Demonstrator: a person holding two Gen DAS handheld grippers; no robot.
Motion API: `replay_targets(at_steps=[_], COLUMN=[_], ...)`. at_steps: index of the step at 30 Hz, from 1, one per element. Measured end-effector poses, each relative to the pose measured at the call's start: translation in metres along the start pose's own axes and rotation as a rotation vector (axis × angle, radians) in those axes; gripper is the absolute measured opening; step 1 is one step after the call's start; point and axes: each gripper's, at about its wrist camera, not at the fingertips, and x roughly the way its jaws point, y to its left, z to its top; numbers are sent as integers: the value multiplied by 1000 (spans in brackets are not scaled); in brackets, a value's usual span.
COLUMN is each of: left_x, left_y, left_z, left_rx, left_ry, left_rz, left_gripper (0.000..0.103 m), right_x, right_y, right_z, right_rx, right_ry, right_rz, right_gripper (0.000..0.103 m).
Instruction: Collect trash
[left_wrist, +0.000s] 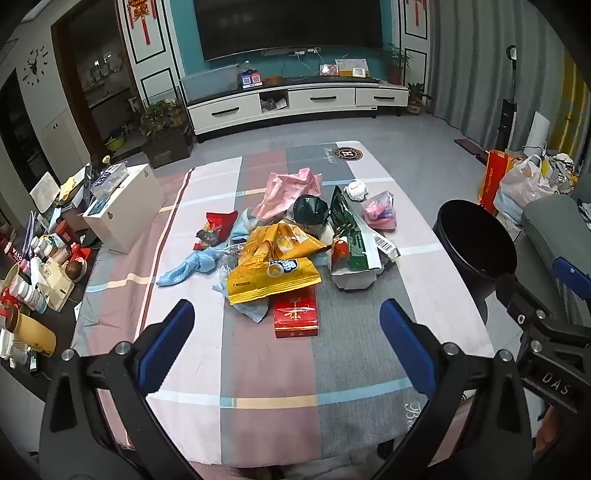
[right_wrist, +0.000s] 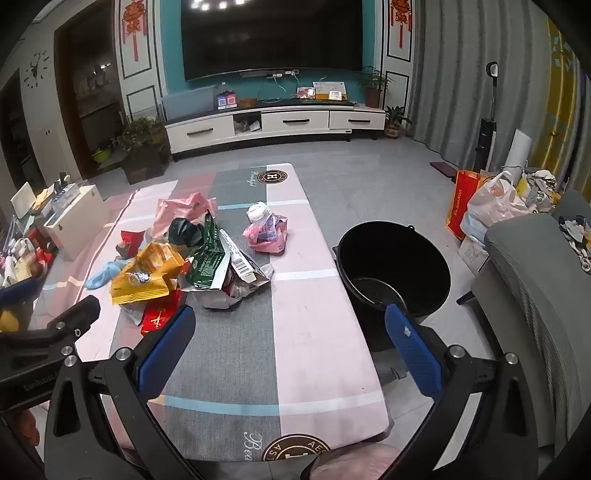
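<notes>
A heap of trash lies mid-table: a yellow snack bag (left_wrist: 271, 271), a red box (left_wrist: 296, 317), a green-and-white wrapper (left_wrist: 351, 229), a pink bag (left_wrist: 290, 190), a blue cloth (left_wrist: 188, 267) and a small pink packet (right_wrist: 266, 232). A black bucket (right_wrist: 395, 266) stands on the floor off the table's right edge. My left gripper (left_wrist: 290, 326) hangs open just short of the red box, nothing between its fingers. My right gripper (right_wrist: 290, 330) is open over bare cloth to the right of the heap, holding nothing. The right gripper (left_wrist: 554, 306) also juts in at the left wrist view's right edge.
The table (right_wrist: 317, 332) wears a pink-and-grey patchwork cloth. Bottles, cups and a white box (left_wrist: 122, 210) crowd the floor on the left. Shopping bags (right_wrist: 491, 206) and a grey sofa arm (right_wrist: 535, 295) sit to the right. A TV cabinet (left_wrist: 295, 99) lines the far wall.
</notes>
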Motion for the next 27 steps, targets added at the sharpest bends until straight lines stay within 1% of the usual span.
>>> replay_targets(at_steps=[12,14,27], left_x=[0,1,-1], left_y=[-8,-3,-3], left_z=[-1,-3,-5], left_rx=[14,13,20], left_ry=[-4,-2,-8], left_rz=[12,4,5], left_gripper=[100,100,100], right_x=[0,0,-1], right_y=[0,0,-1], right_z=[0,0,-4], right_rx=[1,0,-1], right_ry=[3,0,-1], right_rz=[-5,-6,1], right_gripper=[100,100,100])
